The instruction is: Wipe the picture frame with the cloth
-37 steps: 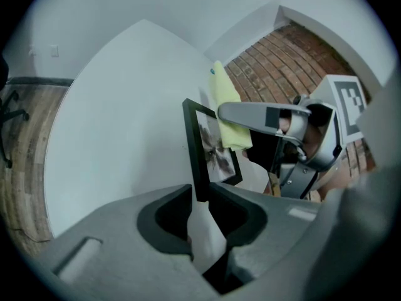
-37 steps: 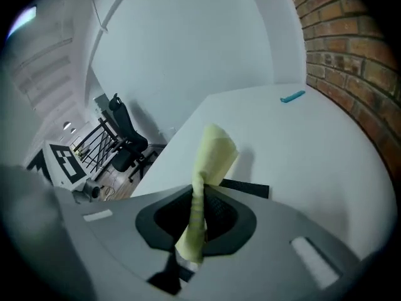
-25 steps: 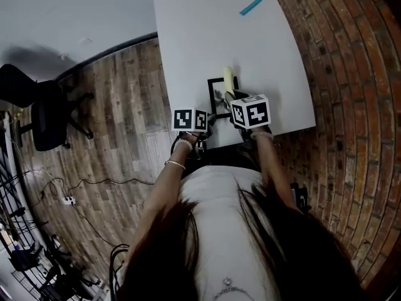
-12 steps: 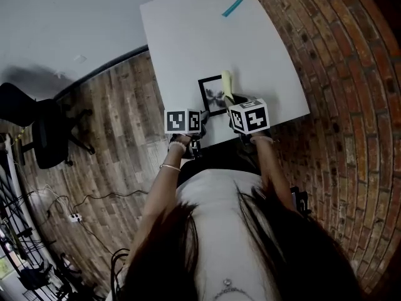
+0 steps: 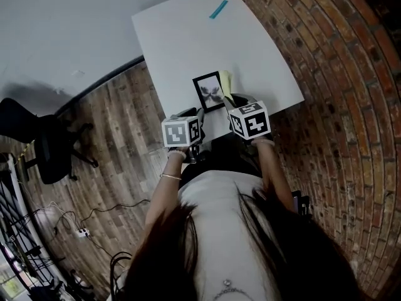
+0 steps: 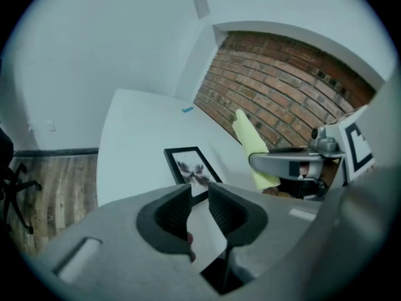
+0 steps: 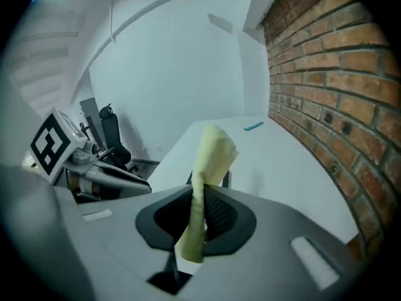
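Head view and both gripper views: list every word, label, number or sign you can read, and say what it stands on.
No readable words or numbers anywhere.
Cubes of left gripper and right gripper: only black-and-white square patterns.
In the picture frame: a dark image, no writing.
The teal strip on the table: too small to show print.
The cloth: plain.

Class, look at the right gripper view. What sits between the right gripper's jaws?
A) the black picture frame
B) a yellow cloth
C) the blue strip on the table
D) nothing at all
B: in the right gripper view the right gripper has its jaws pressed on the yellow cloth, while the picture frame sits apart on the white table.
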`<state>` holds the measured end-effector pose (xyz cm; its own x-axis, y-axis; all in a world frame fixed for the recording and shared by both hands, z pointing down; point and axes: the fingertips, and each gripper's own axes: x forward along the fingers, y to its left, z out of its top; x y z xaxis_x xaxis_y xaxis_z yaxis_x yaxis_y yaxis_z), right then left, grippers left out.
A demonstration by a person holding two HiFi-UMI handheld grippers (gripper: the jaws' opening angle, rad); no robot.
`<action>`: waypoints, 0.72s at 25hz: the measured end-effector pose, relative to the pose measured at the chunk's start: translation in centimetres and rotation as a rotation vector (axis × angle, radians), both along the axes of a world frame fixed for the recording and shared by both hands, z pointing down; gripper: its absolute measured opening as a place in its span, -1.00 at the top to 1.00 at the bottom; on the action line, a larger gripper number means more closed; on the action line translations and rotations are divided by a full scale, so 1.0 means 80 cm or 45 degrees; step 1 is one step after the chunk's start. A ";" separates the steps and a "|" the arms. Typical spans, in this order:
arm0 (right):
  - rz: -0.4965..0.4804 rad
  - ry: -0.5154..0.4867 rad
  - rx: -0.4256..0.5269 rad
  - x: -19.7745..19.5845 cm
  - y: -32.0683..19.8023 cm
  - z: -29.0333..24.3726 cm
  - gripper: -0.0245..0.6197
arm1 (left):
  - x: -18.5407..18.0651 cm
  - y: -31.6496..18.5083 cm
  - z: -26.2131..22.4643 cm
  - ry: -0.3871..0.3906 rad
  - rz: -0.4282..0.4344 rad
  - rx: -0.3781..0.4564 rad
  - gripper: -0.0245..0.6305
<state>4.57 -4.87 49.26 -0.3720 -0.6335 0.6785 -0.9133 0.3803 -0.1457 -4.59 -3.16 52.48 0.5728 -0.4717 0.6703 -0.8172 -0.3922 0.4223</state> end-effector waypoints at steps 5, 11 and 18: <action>0.026 -0.002 0.091 -0.003 0.020 -0.031 0.81 | -0.007 0.003 -0.031 0.006 0.004 0.139 0.69; 0.047 0.029 0.239 -0.005 0.039 -0.077 0.82 | -0.011 0.004 -0.073 0.008 0.013 0.296 0.71; 0.026 0.049 0.428 0.004 0.049 -0.118 0.82 | 0.002 0.002 -0.120 -0.018 0.009 0.497 0.76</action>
<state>4.87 -0.97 39.81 -0.3351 -0.8311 0.4438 -0.9236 0.3828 0.0195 -4.45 -2.99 42.92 0.5688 -0.6889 0.4493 -0.8187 -0.5268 0.2287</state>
